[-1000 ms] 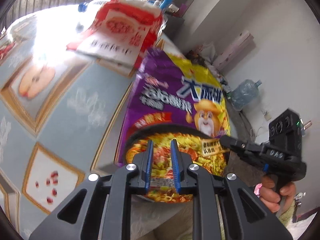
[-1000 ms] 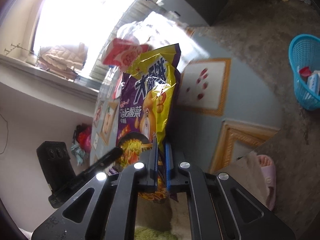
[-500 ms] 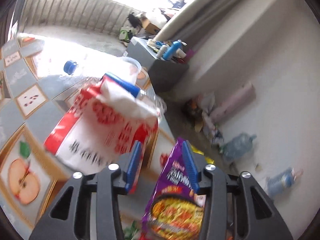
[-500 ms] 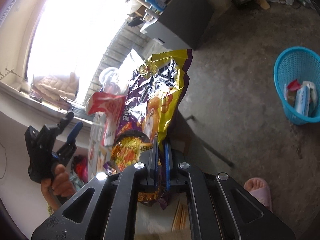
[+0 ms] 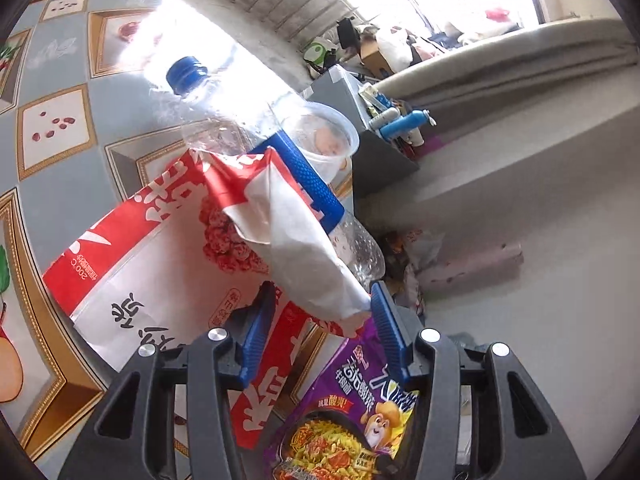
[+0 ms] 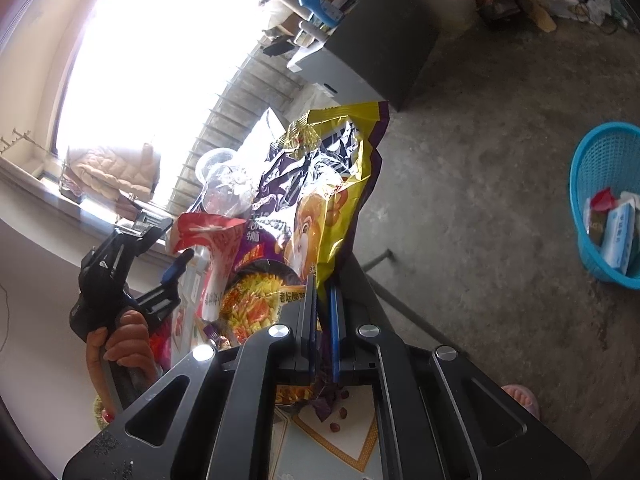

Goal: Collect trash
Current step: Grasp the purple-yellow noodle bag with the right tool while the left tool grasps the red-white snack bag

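The biggest change is with the left gripper (image 5: pixel 320 332): a second ago it sat low over the purple noodle bag (image 6: pixel 320 208) with its jaws nearly together, and now it has swung across to the red-and-white bag (image 5: pixel 168 264) lying on the table (image 5: pixel 60 128), its jaws having just been opening. They stand apart, with the crumpled white corner of that bag between the pads; the right-hand pad looks to touch it, but I cannot see them pressing on it, so nothing is gripped yet. That suggests the left side has let the noodle bag go to the other hand and is lining up the next piece of trash. The right gripper (image 6: pixel 322 320) has barely moved and stays shut on the lower edge of the noodle bag, which stands lifted above the table edge, with the blue basket (image 6: pixel 600 208) well apart on the floor to the right. By count: one table, one basket already holding a few packets, two bags (one purple, one red-and-white), one clear bottle (image 5: pixel 280 168) with a blue cap lying behind the red-and-white bag, one clear plastic cup (image 5: pixel 324 140) beside it, and two grippers. I judge the noodle bag is ready to be carried to the basket, while the bag, bottle and cup on the table remain to be collected.
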Tool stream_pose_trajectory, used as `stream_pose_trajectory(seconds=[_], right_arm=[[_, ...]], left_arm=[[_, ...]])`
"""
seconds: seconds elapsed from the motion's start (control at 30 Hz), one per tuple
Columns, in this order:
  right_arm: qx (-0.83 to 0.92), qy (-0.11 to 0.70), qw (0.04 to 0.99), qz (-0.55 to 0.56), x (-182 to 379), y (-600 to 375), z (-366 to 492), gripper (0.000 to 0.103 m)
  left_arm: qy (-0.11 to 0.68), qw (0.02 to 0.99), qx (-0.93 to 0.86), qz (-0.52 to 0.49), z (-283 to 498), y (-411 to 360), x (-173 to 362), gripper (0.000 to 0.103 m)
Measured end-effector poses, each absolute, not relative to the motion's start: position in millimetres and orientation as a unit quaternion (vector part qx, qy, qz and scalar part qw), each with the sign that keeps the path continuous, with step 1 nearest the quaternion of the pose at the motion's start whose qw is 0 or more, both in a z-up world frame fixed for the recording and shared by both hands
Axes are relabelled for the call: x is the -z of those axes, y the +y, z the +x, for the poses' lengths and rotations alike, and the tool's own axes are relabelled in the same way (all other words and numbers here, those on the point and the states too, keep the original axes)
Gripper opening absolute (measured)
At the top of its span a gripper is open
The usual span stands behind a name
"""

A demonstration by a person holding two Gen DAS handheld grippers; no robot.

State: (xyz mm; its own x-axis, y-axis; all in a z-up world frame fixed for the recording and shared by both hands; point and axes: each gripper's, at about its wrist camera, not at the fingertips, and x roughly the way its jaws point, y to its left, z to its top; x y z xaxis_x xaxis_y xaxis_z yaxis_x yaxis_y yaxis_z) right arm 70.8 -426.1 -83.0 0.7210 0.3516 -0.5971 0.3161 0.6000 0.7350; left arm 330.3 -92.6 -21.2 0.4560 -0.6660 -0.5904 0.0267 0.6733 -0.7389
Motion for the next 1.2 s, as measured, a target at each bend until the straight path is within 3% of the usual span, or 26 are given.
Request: stream_pose_trajectory(seconds=[0.2, 0.33, 0.53, 1.0, 1.2], right_arm=[[-0.011, 0.373, 0.811, 0.451, 84, -430, 71, 0.004], [-0.010, 0.372, 0.810, 0.453, 83, -428, 76, 0.004], [-0.011, 0.371, 0.809, 0.456, 82, -428, 77, 0.004], [-0.032, 0.365, 0.799, 0.477, 78, -427, 56, 0.003], [-0.034, 0.346, 0.809, 0.474, 62, -432, 32, 0.001]], left_arm=[[0.472, 0.777, 0.197, -0.366, 328, -84, 22, 0.048], [0.466, 0.777, 0.207, -0.370, 320, -78, 20, 0.033], [0.466, 0.778, 0.222, -0.358, 305, -66, 13, 0.025], [0.454, 0.835, 0.253, -0.182, 210, -53, -11, 0.022], [0.433, 0.851, 0.273, -0.121, 162, -53, -23, 0.015]])
